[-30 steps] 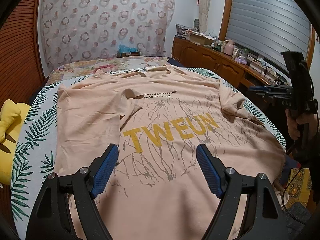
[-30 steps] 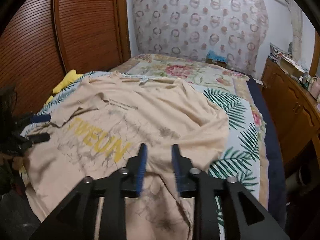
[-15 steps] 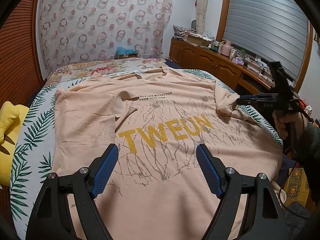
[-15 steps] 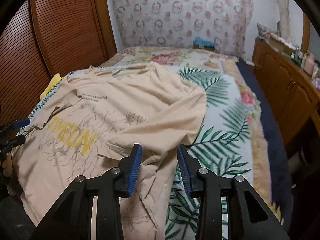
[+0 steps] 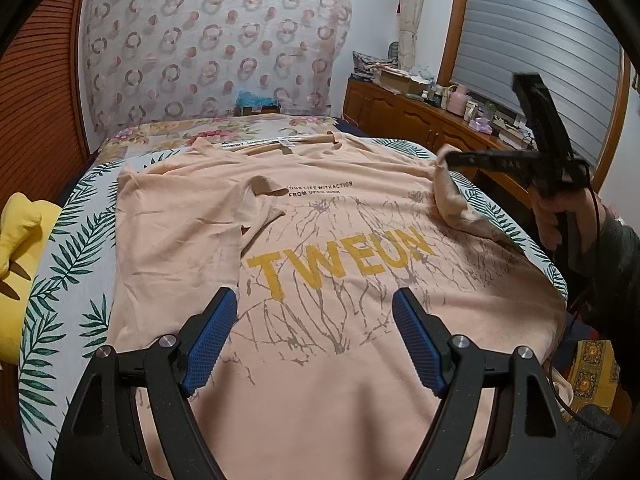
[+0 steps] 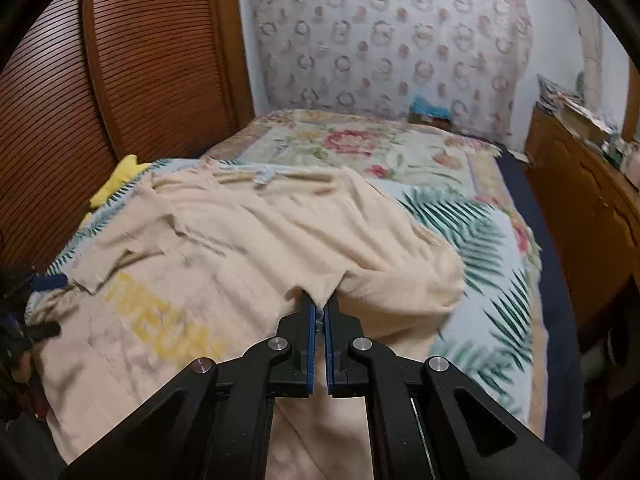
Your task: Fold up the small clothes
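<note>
A peach T-shirt (image 5: 320, 208) with yellow "TWEUN" lettering lies face up on the bed, collar at the far end. Its left sleeve (image 5: 260, 200) is folded in over the chest. My left gripper (image 5: 312, 328) is open and empty above the shirt's lower front. My right gripper (image 6: 319, 304) is shut on the right sleeve (image 6: 392, 288) and lifts its edge off the bed. It shows in the left wrist view (image 5: 448, 160) pinching that sleeve (image 5: 452, 204) at the shirt's right side.
The bed has a palm-leaf sheet (image 5: 60, 272) and a floral quilt (image 6: 360, 148) at the far end. A yellow pillow (image 5: 20, 248) lies at the left edge. A wooden cabinet (image 5: 408, 116) with clutter stands on the right, a slatted wooden wall (image 6: 120, 72) on the left.
My right gripper moved in to the right sleeve, closed on it and raised its edge. My left gripper stayed open over the shirt's lower front.
</note>
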